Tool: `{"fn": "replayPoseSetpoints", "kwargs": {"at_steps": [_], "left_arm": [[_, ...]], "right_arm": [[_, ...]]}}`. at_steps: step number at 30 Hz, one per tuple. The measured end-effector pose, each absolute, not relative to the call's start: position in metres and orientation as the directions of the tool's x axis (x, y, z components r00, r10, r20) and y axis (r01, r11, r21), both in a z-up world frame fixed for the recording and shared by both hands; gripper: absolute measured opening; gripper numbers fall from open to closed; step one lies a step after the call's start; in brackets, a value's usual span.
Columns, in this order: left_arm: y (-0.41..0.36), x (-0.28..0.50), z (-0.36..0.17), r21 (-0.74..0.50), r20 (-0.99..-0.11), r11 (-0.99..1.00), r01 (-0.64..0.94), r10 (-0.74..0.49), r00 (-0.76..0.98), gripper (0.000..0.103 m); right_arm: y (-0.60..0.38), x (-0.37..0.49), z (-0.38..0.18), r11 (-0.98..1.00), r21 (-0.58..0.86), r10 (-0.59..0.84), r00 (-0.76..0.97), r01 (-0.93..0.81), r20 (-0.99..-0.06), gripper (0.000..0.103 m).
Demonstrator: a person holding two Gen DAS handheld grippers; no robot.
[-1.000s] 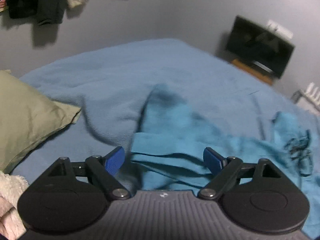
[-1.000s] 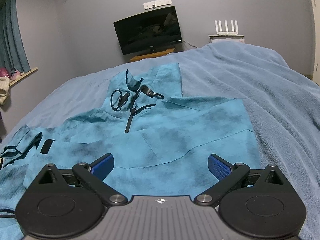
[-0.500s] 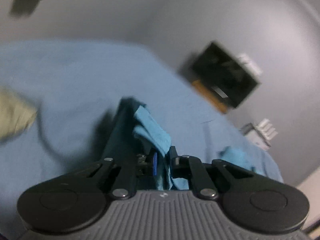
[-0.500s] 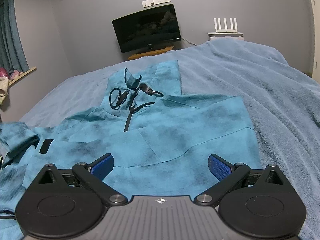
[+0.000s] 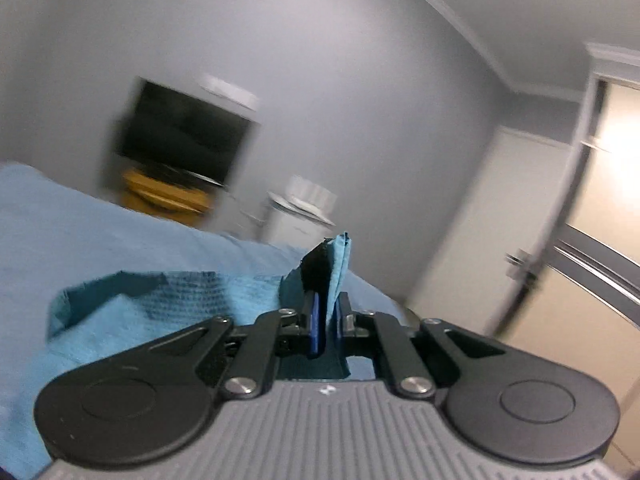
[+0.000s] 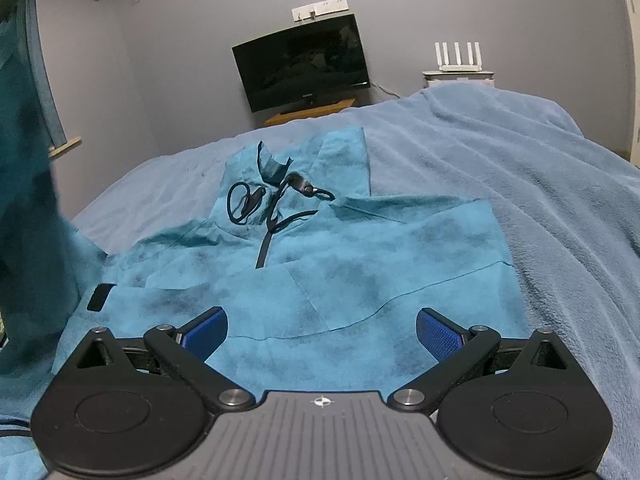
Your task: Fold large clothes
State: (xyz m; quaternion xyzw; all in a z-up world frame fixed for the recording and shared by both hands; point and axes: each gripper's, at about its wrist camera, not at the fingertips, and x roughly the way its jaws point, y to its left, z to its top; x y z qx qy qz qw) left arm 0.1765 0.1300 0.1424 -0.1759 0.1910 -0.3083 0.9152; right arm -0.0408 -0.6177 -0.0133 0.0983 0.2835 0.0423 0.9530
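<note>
pinching a bunched fold of teal garment [image 5: 338, 264] between the narrowed pads of left gripper [image 5: 326, 330]; fabric stands up past the fingertips, lifted clear of the bed, presumably so this part can be carried over the body of the piece. left view tilted and smeared, so which part of the garment is gripped cannot be told; sleeve or side edge is a guess only.

landmark for all places: teal garment, spread on blue blanket [image 6: 520, 168].

- teal garment [image 6: 320, 272]: large top lying mostly flat on the blanket, collar end farthest from right gripper, hem end nearest; flatness suits a fold laid across it. dark raised cloth at the left border of the right view, likely the lifted portion, hanging above the garment's left side.
- black drawcord [image 6: 276, 208]: looped loose on the garment at the collar; may snag or bunch under a fold.
- small black patch [image 6: 100, 297]: on the garment's left part, just beside the raised cloth.
- right gripper [image 6: 322, 330]: jaws spread wide, holding nothing, low over the hem end; apparently kept ready to pin or take that edge.
- television [image 6: 304, 66]: beyond the garment's collar end, against the wall.
- router [image 6: 458, 60]: beyond the garment, right of the television.

judged stage: first side fold in progress, not yet laid down.
</note>
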Motion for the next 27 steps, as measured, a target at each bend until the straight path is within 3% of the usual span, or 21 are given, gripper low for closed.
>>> {"fn": "replayPoseSetpoints", "kwargs": {"at_steps": [6,13,14,16,18,25,27], "left_arm": [[0.004,0.221,0.084,-0.467,-0.377,0.682,0.563,-0.73,0.571,0.002],[-0.077,0.253,0.0,-0.459,-0.557,0.755,0.468,-0.655,0.511,0.005],[-0.068,0.254,-0.005,-0.467,-0.562,0.761,0.451,-0.649,0.513,0.009],[-0.047,0.251,-0.012,-0.479,-0.548,0.771,0.421,-0.637,0.542,0.038],[-0.017,0.251,-0.011,-0.452,-0.54,0.803,0.389,-0.594,0.597,0.058],[0.086,0.217,-0.048,-0.31,-0.639,0.931,0.194,-0.355,0.682,0.059],[0.104,0.209,-0.069,-0.211,-0.68,0.968,0.133,-0.243,0.691,0.059]], "right_arm": [[-0.629,-0.045,-0.014,0.967,0.253,0.122,0.846,0.015,-0.518,0.102],[-0.65,-0.045,-0.023,0.933,0.347,0.118,0.839,0.089,-0.531,0.102],[-0.653,-0.046,-0.023,0.927,0.36,0.112,0.84,0.104,-0.531,0.102],[-0.66,-0.048,-0.025,0.912,0.389,0.106,0.841,0.13,-0.53,0.102],[-0.668,-0.049,-0.028,0.891,0.431,0.116,0.842,0.146,-0.527,0.102],[-0.677,-0.045,-0.035,0.854,0.497,0.153,0.84,0.153,-0.521,0.101],[-0.677,-0.043,-0.036,0.859,0.483,0.139,0.833,0.167,-0.536,0.101]]}}
